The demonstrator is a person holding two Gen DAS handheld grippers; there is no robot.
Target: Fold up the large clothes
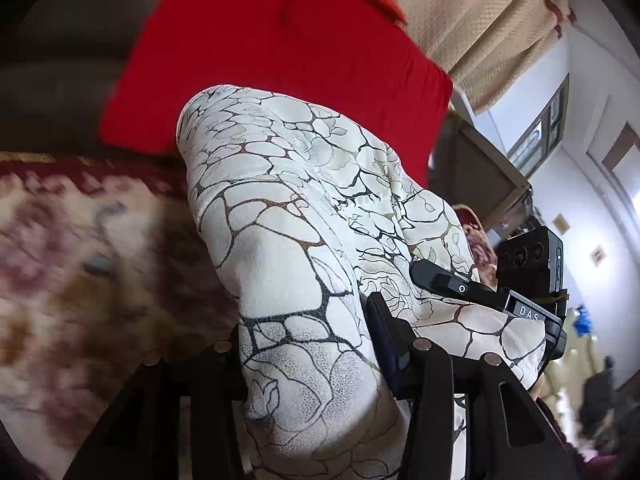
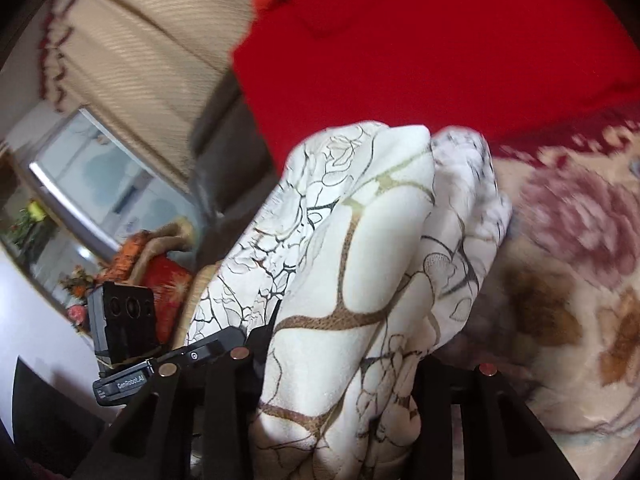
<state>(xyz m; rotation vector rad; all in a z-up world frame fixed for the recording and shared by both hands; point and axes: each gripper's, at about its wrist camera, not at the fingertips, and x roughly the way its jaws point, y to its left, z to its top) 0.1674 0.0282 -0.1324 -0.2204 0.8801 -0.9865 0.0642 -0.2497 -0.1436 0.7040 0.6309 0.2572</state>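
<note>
Both wrist cams are sitting tight against the white crackle-patterned fabric (image 1: 288, 240), angling down across the floral plush blanket (image 1: 80, 248). Both are sharing the red cloth (image 2: 440, 48) behind, and each is catching the other gripper's black camera block (image 1: 532, 256).

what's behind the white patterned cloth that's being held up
Behind the white cloth lies a red fabric, with a floral blanket beside and below. The cloth hides where the two meet.

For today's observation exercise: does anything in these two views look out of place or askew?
The white patterned garment is bunched in thick folds between both grippers, left gripper and right gripper, not spread flat. Nothing looks spilled or damaged.
</note>
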